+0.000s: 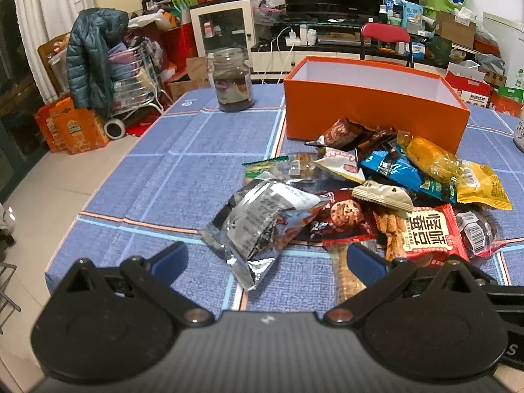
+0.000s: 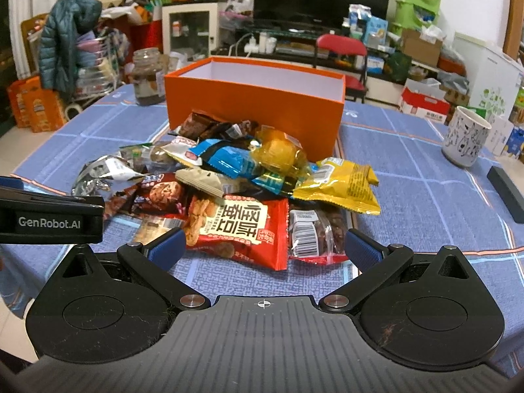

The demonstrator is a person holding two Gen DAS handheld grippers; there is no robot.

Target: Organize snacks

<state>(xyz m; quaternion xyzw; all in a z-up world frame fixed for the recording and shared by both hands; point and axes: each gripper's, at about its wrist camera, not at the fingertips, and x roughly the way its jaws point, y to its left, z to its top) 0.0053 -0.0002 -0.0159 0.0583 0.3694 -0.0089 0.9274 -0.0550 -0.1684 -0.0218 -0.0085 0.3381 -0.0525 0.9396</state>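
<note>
A heap of snack packets (image 1: 376,193) (image 2: 249,177) lies on the blue checked tablecloth in front of an open orange box (image 1: 370,108) (image 2: 255,104) with a white inside. A silver foil packet (image 1: 262,226) lies nearest my left gripper (image 1: 267,263), which stands open just short of it. A red packet with white lettering (image 2: 239,226) and a clear packet with a barcode (image 2: 314,232) lie just ahead of my right gripper (image 2: 263,250), which is open and holds nothing. The left gripper's body (image 2: 49,219) shows at the left edge of the right wrist view.
A dark glass jar (image 1: 232,80) (image 2: 147,77) stands left of the box. A patterned white cup (image 2: 466,140) and a black bar (image 2: 506,193) sit at the right of the table (image 1: 163,180). A red chair (image 2: 342,54), bags and furniture crowd the room behind.
</note>
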